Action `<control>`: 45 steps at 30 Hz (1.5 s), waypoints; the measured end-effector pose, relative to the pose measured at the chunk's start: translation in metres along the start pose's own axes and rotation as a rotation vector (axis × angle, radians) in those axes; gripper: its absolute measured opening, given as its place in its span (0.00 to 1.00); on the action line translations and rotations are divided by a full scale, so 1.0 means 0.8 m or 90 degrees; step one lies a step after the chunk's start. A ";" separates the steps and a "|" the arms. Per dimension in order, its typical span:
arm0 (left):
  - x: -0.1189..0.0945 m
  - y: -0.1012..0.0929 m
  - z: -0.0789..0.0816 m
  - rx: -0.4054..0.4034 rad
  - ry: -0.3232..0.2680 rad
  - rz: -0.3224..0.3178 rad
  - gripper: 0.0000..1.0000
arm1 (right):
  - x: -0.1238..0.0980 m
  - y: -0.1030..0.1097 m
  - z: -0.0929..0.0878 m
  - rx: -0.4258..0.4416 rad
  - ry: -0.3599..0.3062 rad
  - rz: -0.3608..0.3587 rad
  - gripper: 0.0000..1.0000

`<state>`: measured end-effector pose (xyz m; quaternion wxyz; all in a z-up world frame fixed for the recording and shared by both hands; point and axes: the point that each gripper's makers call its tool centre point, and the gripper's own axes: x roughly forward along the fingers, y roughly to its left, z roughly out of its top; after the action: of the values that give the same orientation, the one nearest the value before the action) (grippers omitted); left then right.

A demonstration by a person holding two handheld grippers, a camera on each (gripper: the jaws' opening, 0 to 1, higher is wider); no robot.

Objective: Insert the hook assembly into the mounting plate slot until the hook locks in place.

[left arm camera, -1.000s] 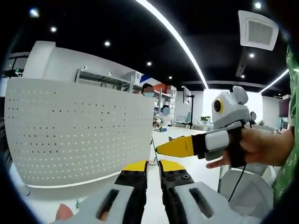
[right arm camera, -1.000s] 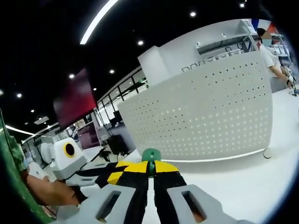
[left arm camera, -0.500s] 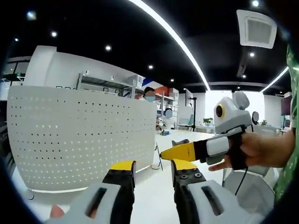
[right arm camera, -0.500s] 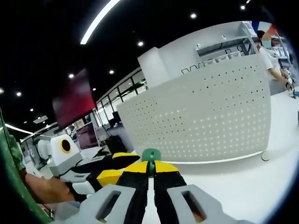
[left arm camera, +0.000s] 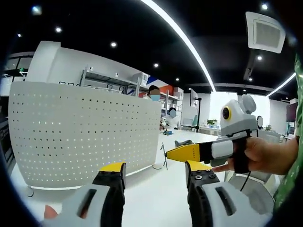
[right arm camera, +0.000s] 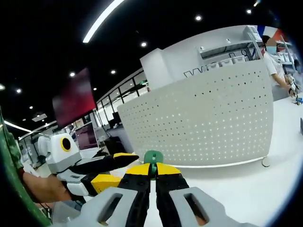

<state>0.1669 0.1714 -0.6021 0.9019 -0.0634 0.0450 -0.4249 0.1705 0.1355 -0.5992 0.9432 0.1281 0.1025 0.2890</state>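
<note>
Green rounded hook piece (right arm camera: 153,157) sits pinched between the clenched yellow-tipped right gripper (right arm camera: 152,169) jaws, near the curved white perforated mounting plate (right arm camera: 208,123) standing upright on the white tabletop (right arm camera: 255,189). Left gripper (left arm camera: 155,171) is released, its jaws spread apart.

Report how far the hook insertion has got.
Done: the right gripper is shut on the small green hook piece. In hand: that piece is held up facing the white perforated mounting plate, not touching it; the left gripper is open and empty. Left: pushing the hook into a plate slot until it locks.
</note>
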 end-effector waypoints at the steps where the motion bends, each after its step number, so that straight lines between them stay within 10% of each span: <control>1: 0.000 0.000 0.002 -0.002 -0.004 0.002 0.65 | 0.000 0.000 0.001 -0.001 -0.001 0.000 0.01; 14: 0.000 0.009 0.011 0.007 -0.022 0.032 1.00 | -0.003 -0.003 0.003 -0.010 -0.004 -0.008 0.01; 45: 0.002 0.012 0.017 0.021 -0.020 0.025 1.00 | 0.020 -0.050 0.056 -0.186 -0.034 -0.137 0.01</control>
<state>0.1771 0.1774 -0.5903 0.9116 -0.0544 0.0252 -0.4067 0.2161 0.1041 -0.5709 0.9797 -0.0140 0.0472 0.1945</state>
